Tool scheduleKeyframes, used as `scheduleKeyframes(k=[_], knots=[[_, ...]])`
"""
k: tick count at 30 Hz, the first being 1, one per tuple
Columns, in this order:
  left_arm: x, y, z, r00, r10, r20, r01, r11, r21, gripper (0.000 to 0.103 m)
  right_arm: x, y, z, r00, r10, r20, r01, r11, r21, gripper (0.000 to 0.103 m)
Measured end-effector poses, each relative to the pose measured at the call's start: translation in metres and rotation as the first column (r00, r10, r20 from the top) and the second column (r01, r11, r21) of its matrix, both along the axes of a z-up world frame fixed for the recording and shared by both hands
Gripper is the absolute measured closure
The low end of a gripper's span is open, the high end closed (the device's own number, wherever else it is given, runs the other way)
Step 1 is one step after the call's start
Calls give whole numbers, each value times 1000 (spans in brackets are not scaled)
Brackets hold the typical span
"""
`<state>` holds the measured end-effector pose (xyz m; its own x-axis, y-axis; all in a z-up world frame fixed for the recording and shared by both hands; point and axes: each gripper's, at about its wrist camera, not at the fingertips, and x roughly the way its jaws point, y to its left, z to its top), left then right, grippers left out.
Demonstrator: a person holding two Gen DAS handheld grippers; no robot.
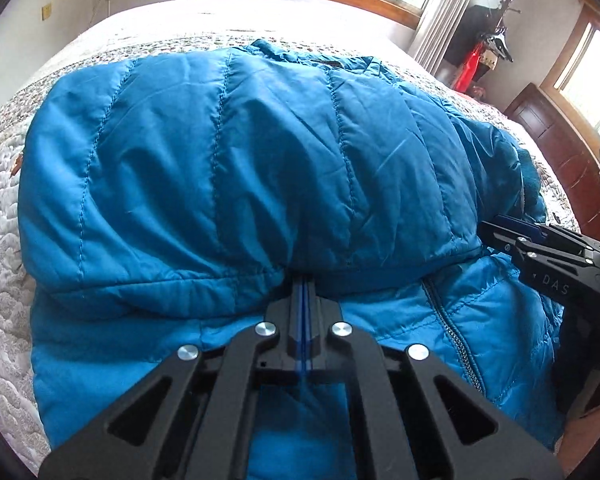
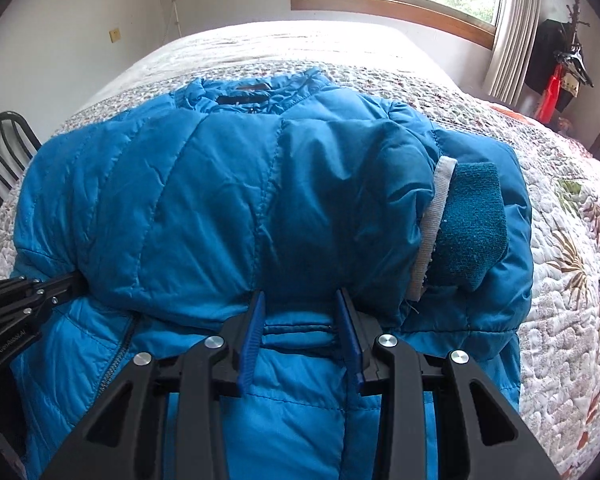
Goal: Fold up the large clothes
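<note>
On the quilted bed (image 2: pixel 560 208) the blue puffer jacket (image 1: pixel 228 152) lies crosswise ahead of both grippers, sleeve fold nearest: left gripper (image 1: pixel 302 280) pinched shut at that fold's edge, right gripper (image 2: pixel 300 300) open, astride it, gripping nothing
</note>
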<state>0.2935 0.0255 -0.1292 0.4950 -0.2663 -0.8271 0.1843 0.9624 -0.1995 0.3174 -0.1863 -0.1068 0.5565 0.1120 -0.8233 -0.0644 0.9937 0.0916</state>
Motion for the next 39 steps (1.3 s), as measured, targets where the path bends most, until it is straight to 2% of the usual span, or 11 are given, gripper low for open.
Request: scheduleKeyframes(k=[7,8,10,12,14,18,21,24,26,31,39], knots=[[-32,1,30,999,3,52,-5,999,36,100,-32,-12,27,999,-21,39,20,999,40,67],[-39,4,35,998,6,62,-9,999,39,96,-40,-14,31,999,-27,45,25,999,41,67],[-54,11,43,997,23,76,-28,998,54,78,-57,-18,38,997,-33,63,30,998,46,66],[-73,18,50,995,33,92,-40,996,77,49,-77,-21,42,997,-32,69,29,999,43,65],[-96,29,53,993,33,110,-44,994,101,40,-98,-27,42,997,-30,71,28,999,40,58],[-137,60,53,993,64,96,-77,987,141,35,-135,-29,36,996,-54,64,57,997,-43,54],[-167,86,47,994,88,71,-97,986,132,28,-163,-33,30,997,-64,39,66,997,-41,51],[-195,106,37,991,124,49,-129,983,134,23,-193,-37,25,996,-79,34,81,995,-52,39],[-212,116,29,991,134,18,-136,984,114,23,-211,-40,21,995,-95,26,97,994,-54,33],[-241,128,15,989,149,-14,-148,987,59,17,-250,-54,13,991,-131,-9,130,991,-22,33],[-253,132,4,990,131,-43,-134,989,-62,17,-285,-72,-8,987,-137,-88,146,984,101,32]])
